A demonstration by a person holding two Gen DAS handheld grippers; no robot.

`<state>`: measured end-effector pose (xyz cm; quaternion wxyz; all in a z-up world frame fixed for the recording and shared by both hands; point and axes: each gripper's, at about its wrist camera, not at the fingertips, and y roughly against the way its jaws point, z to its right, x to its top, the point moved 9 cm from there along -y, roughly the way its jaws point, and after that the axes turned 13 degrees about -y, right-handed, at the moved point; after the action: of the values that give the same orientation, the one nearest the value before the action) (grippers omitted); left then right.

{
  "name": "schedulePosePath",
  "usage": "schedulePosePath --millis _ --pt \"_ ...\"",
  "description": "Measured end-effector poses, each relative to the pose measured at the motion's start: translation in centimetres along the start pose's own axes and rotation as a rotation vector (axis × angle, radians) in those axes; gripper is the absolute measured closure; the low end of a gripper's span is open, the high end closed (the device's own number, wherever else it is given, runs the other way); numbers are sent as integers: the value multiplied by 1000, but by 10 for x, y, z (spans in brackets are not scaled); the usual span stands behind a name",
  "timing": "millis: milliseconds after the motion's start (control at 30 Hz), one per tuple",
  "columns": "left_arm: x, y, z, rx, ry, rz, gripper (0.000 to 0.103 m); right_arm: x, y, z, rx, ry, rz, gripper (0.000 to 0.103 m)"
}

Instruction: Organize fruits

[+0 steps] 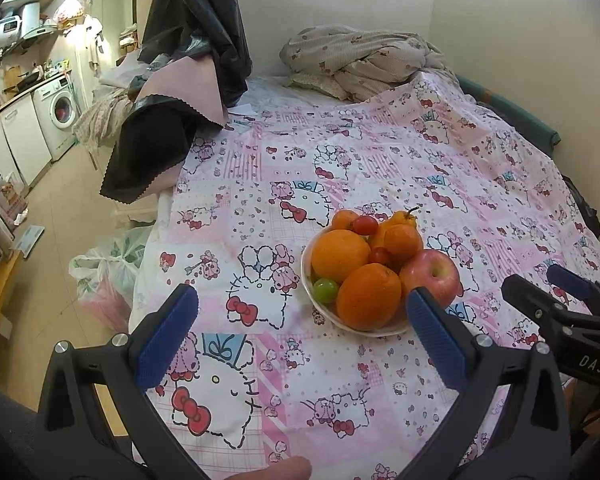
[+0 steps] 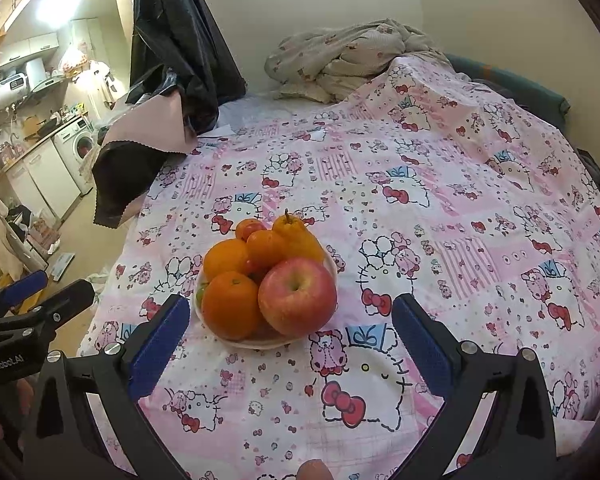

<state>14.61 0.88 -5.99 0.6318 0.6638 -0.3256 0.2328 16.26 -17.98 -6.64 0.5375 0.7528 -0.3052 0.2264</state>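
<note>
A white bowl stands on a pink cartoon-print sheet, heaped with fruit. It holds a red apple, a large orange, another orange, a yellow pear, a cherry tomato and a green grape. My left gripper is open, hovering just short of the bowl and left of it. My right gripper is open too, with the bowl just ahead between its fingers. Neither touches any fruit.
A crumpled beige blanket lies at the far end. Black plastic sheeting hangs over the back left corner. The bed's left edge drops to a floor with plastic bags. A kitchen with a washing machine lies beyond.
</note>
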Motion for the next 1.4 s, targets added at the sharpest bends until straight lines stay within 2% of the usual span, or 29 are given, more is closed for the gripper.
schedulePosePath --millis 1400 --pt "-1 -1 1 -6 2 1 0 3 3 -1 -3 2 19 0"
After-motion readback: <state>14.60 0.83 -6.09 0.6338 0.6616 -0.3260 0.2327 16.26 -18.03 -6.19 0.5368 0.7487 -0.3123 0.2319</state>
